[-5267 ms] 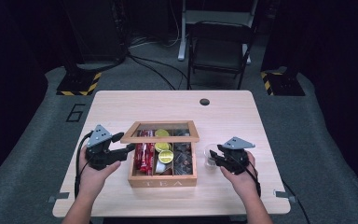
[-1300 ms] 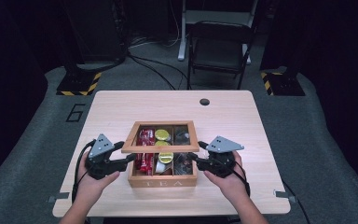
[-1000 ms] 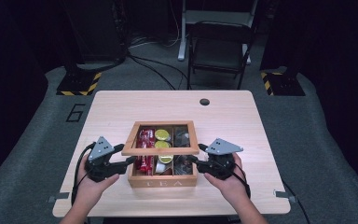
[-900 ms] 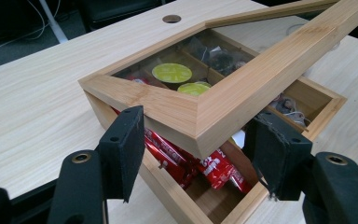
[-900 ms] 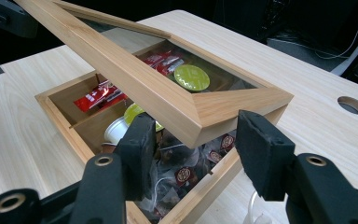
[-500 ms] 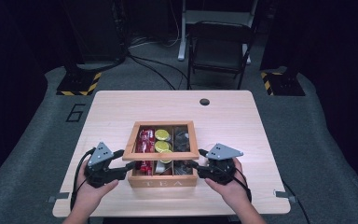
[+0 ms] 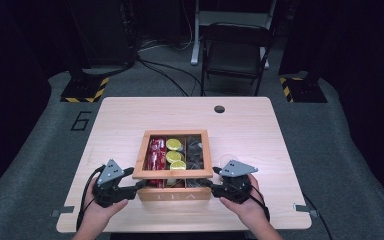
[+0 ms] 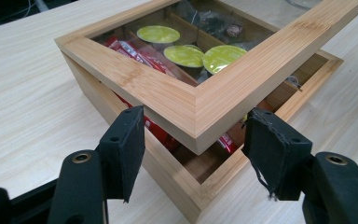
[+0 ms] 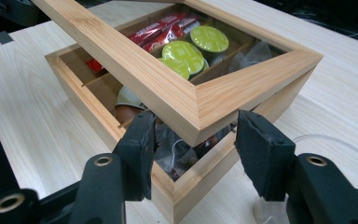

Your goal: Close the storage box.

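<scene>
A wooden tea box (image 7: pixel 174 194) stands near the table's front edge. Its glass-paned lid (image 7: pixel 172 174) hangs ajar, hinged at the far side and tilted a little above the box. Under the glass lie red packets (image 7: pixel 156 152), green capsules (image 7: pixel 174 150) and dark tea bags (image 7: pixel 195 150). My left gripper (image 7: pixel 139 185) is shut on the lid's front left corner (image 8: pixel 193 126), one pad on each side of it. At the lid's front right corner (image 9: pixel 200 112), my right gripper (image 7: pixel 207 184) grips the same way.
The pale wooden table (image 7: pixel 130 120) has a round cable hole (image 7: pixel 219 109) at the back. A clear round object (image 7: pixel 226 163) lies just right of the box by my right hand. A black chair (image 7: pixel 235 50) stands behind the table.
The lid has come down from steeply raised to just ajar. Both hands sank with it and drew slightly toward the table's front edge. My right gripper, earlier away at the right, took the corner.
</scene>
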Tool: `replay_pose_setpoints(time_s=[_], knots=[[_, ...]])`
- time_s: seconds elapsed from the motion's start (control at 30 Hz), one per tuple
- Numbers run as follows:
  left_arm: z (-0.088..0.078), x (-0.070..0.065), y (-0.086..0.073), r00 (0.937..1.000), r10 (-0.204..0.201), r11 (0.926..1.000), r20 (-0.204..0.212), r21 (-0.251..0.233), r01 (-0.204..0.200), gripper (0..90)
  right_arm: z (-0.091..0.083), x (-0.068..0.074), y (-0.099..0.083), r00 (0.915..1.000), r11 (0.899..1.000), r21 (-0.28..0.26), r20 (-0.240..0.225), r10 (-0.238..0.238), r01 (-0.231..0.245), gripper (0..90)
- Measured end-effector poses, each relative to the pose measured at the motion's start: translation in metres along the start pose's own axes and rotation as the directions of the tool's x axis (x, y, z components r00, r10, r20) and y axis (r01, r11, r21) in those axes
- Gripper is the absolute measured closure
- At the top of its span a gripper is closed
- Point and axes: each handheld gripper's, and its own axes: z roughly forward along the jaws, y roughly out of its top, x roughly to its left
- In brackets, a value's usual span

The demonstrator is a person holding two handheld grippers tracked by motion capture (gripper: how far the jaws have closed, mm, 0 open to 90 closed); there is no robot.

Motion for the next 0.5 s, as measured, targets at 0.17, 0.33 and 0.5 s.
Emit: replay_pose_setpoints(time_s=[0.17,0.33,0.5], knots=[[0.003,-0.001,-0.008,0.9998,-0.020,0.9998,0.009,-0.008,0.020,39.1,0.002,0.001,-0.005,0.9999,1.000,0.006,0.004,-0.017,0.017,47.8],[0.004,-0.001,-0.012,0.9996,-0.026,0.9995,0.014,-0.016,0.026,39.1,0.003,0.003,-0.007,0.9998,1.000,0.001,0.009,-0.017,0.017,47.6],[0.007,-0.002,-0.018,0.9997,-0.023,0.9996,0.012,-0.015,0.023,39.1,0.007,0.005,-0.013,0.9998,1.000,0.005,0.017,-0.010,0.010,46.8]])
